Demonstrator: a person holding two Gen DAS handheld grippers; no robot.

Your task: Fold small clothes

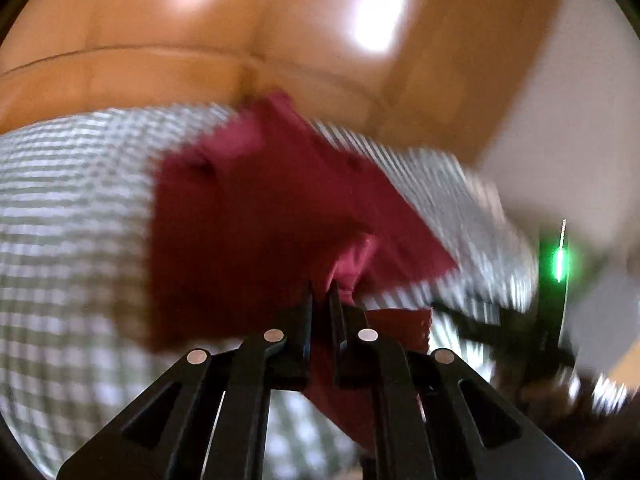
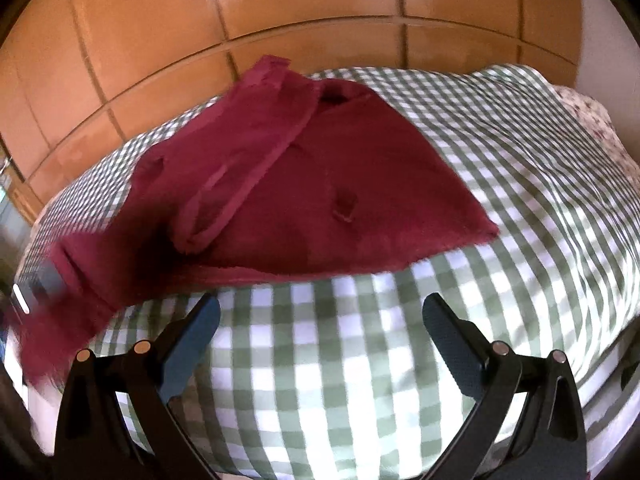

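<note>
A small dark red garment lies on a green-and-white checked bedcover, partly folded, with a strip folded over its left part. My left gripper is shut on a bunched edge of the red garment and lifts it; this view is blurred. In the right wrist view the left gripper shows blurred at the far left, on the garment's near left corner. My right gripper is open and empty, just in front of the garment's near edge. It shows in the left wrist view at the right, with a green light.
The checked bedcover covers a bed. A wooden panelled wardrobe stands behind it. A floral cloth lies at the bed's far right. A white wall is at the right.
</note>
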